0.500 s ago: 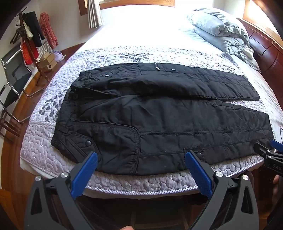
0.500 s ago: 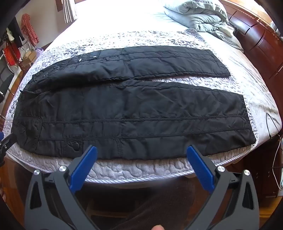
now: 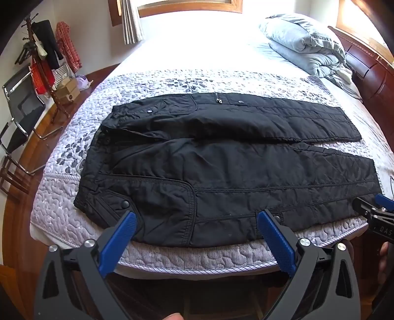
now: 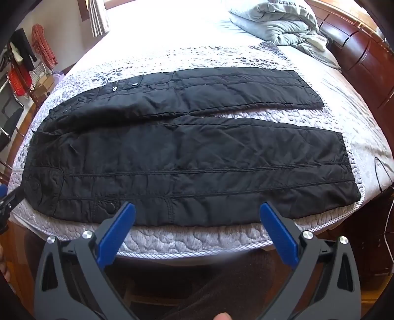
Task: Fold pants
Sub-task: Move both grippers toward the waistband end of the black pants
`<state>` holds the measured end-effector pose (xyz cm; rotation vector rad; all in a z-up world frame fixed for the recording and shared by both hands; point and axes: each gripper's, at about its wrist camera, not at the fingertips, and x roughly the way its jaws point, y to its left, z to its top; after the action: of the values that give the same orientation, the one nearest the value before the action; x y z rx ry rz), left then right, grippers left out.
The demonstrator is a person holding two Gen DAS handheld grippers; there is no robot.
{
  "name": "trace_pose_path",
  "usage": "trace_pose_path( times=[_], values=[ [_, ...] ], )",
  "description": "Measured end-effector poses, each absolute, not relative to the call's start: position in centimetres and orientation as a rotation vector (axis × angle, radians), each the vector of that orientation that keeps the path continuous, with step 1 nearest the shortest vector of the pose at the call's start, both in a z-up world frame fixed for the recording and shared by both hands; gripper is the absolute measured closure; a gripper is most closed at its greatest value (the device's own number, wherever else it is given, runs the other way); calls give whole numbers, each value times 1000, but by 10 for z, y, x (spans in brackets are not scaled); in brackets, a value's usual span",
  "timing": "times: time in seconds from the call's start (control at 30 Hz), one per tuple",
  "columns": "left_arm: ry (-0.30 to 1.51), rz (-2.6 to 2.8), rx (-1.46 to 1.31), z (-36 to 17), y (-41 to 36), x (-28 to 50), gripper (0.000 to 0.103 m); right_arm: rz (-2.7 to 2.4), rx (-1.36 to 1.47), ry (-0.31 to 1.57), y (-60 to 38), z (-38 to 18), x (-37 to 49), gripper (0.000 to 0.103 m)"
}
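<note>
Black quilted pants (image 3: 221,167) (image 4: 187,152) lie flat on the bed, waist to the left, both legs stretched to the right with a narrow gap between them. My left gripper (image 3: 197,216) hovers open over the near edge of the waist and hip pocket area, with nothing between its blue pads (image 3: 118,243). My right gripper (image 4: 197,209) stands open over the near edge of the near leg, holding nothing. The right gripper's tip (image 3: 376,209) also shows at the far right of the left wrist view, and the left gripper's tip (image 4: 7,197) at the left edge of the right wrist view.
The bed has a grey-and-white quilted cover (image 3: 221,258) (image 4: 197,238). A folded pale blue duvet (image 3: 303,46) (image 4: 275,22) lies at the far right by the dark wooden headboard (image 3: 374,73). A coat rack (image 3: 44,54), a chair (image 3: 19,115) and boxes stand on the left floor.
Both views have hardly shifted; the pants lie as before and both grippers stay open.
</note>
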<state>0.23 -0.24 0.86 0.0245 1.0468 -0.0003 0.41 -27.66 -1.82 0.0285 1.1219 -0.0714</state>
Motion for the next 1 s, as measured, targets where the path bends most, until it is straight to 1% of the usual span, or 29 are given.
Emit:
trace_pose_path(
  times=[0.43, 0.63, 0.87, 1.0],
  values=[
    [1049, 14, 32, 5, -1, 14, 3, -61, 40, 1065, -288, -7, 15, 2],
    [1036, 14, 37, 5, 1, 23, 3, -196, -27, 1047, -307, -6, 27, 2],
    [1024, 4, 49, 7, 2, 42, 3, -240, -74, 1004, -338, 4, 44, 2],
    [1044, -108, -89, 9, 23, 71, 3, -257, -115, 1010, -357, 9, 71, 2]
  ],
)
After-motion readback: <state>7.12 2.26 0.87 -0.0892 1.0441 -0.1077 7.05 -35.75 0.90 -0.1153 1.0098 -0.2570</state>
